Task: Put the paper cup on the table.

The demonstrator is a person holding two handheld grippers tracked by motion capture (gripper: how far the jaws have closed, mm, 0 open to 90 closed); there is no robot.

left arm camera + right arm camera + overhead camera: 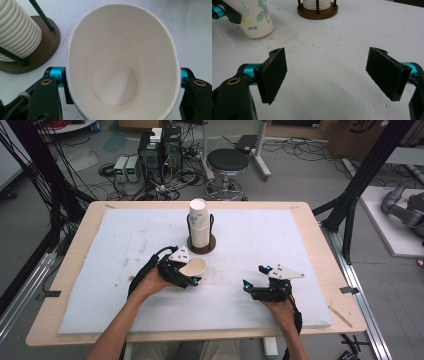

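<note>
A white paper cup (193,266) with a flower print (257,17) stands on the white mat, and my left gripper (186,272) is shut on it. In the left gripper view I look down into the cup (120,62), its rim squeezed into an oval between the jaws. Behind it, a stack of white ribbed cups (199,225) sits in a dark round holder (201,245) with black rods. My right gripper (254,276) rests on the mat to the right, open, with nothing between its pads (273,75).
The white mat (280,235) covers a wooden table (75,250). Beyond the table's far edge are a black stool (227,162), computer boxes (160,150) and cables on the floor. Black frame posts (350,200) stand at both sides.
</note>
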